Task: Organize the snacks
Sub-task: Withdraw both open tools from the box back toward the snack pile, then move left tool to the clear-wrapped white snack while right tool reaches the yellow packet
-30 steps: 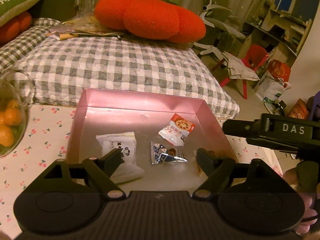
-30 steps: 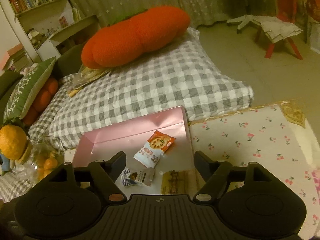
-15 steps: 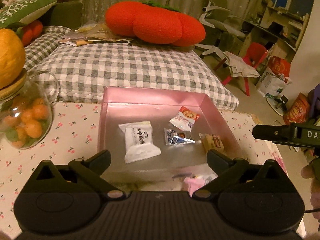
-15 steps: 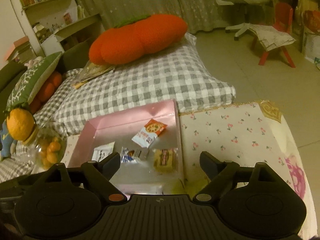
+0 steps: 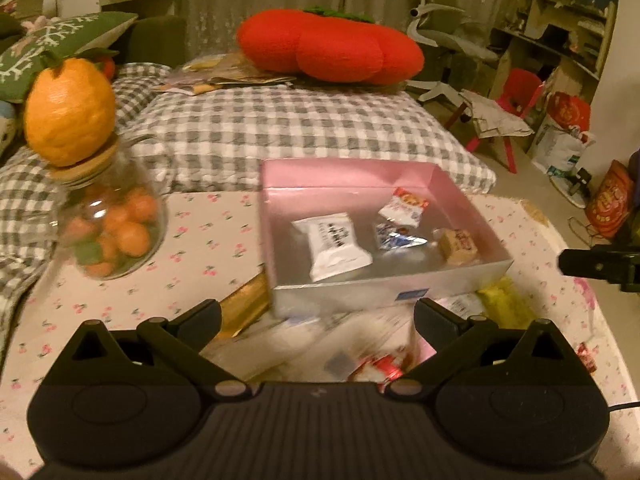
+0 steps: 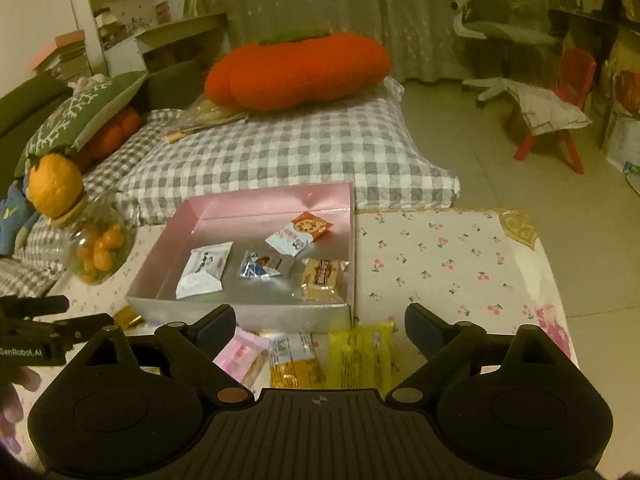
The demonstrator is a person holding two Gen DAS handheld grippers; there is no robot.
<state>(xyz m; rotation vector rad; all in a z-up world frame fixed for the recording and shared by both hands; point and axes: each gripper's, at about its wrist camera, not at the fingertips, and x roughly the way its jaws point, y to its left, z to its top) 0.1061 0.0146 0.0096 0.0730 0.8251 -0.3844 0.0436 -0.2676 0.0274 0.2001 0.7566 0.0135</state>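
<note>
A pink box on the cherry-print tablecloth holds a white packet, a blue packet, a red-and-white packet and a brown biscuit. My left gripper hovers open and empty in front of the box's near wall, over blurred loose snacks. My right gripper is also short of the box. Its jaws are opening with nothing between them. Below it lie a pink packet, an orange packet and a yellow packet.
A glass jar of small oranges with an orange-shaped lid stands left of the box. A gold wrapper lies at the box's near left corner. Behind the table are a checked cushion and a red pumpkin pillow. The table edge falls away at right.
Both grippers have drawn back from inside the box and opened wider. The white packet and brown biscuit stay in the box, and loose snacks in front of it have come into view.
</note>
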